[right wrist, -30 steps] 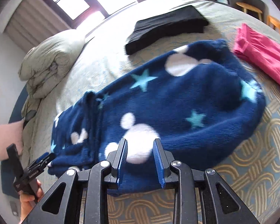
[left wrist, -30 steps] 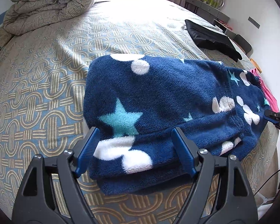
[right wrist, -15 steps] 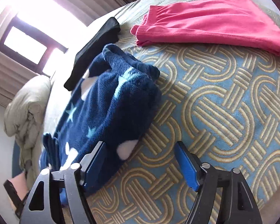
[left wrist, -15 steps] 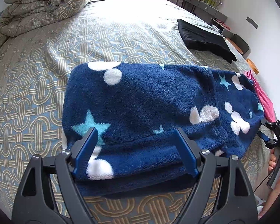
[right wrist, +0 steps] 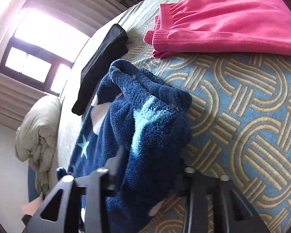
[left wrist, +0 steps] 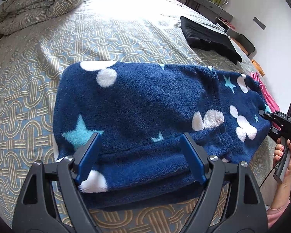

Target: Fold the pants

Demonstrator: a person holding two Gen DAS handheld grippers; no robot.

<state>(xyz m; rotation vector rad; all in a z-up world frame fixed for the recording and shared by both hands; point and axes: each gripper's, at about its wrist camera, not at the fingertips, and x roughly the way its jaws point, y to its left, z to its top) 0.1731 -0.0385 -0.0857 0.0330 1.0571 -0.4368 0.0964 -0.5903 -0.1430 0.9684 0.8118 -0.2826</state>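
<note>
So the thick, floppy fleece pants (left wrist: pixel 145 114) lie half-folded on the near bed (left wrist: pixel 29 77), right gripper (right wrist: pixel 149 176) just clamped on their right end, left gripper (left wrist: pixel 139 159) gaping over the near edge.

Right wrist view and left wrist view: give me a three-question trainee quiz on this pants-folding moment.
1. True or false: the left tool stands open over the navy fleece pants with stars and white dots.
2. What does the right tool grip?
3. Which folded garment lies nearest the window: A black, B pink?

Key: 1 true; 2 the navy pants' end; 3 A.
</note>
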